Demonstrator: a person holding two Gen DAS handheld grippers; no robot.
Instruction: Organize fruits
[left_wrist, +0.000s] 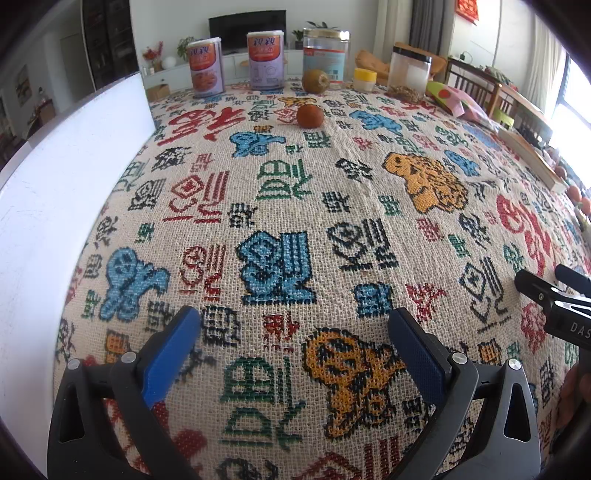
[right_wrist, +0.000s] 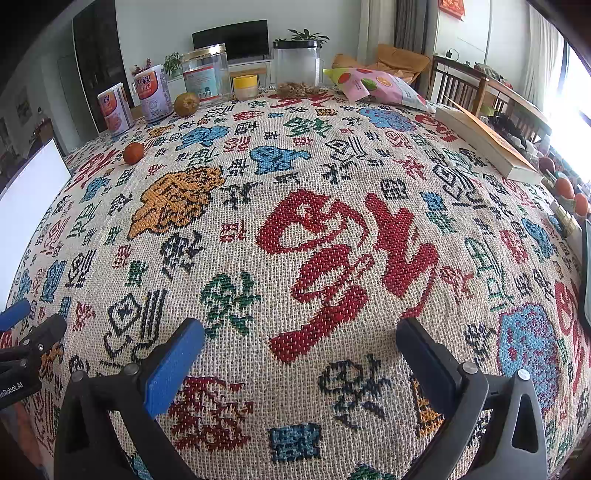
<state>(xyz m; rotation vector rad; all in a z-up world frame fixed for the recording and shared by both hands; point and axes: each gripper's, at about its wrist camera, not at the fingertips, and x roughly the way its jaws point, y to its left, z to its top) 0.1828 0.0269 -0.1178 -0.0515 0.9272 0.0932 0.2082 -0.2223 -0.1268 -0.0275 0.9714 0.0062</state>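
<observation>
A small orange-brown fruit (left_wrist: 310, 116) lies on the patterned tablecloth far ahead of my left gripper; it also shows in the right wrist view (right_wrist: 133, 153) at the far left. A green-brown pear-like fruit (left_wrist: 315, 81) sits behind it near the jars, and shows in the right wrist view (right_wrist: 186, 104). Orange fruits (right_wrist: 565, 187) lie at the table's right edge. My left gripper (left_wrist: 295, 325) is open and empty over the cloth. My right gripper (right_wrist: 301, 338) is open and empty, and its tip shows in the left wrist view (left_wrist: 554, 291).
A white box (left_wrist: 66, 177) stands along the left. At the back stand two cans (left_wrist: 266, 59), a clear jar (left_wrist: 325, 55), a yellow-lidded cup (left_wrist: 365, 79) and a black-lidded jar (left_wrist: 409, 77). A snack bag (right_wrist: 373, 86) and a book (right_wrist: 487, 142) lie right.
</observation>
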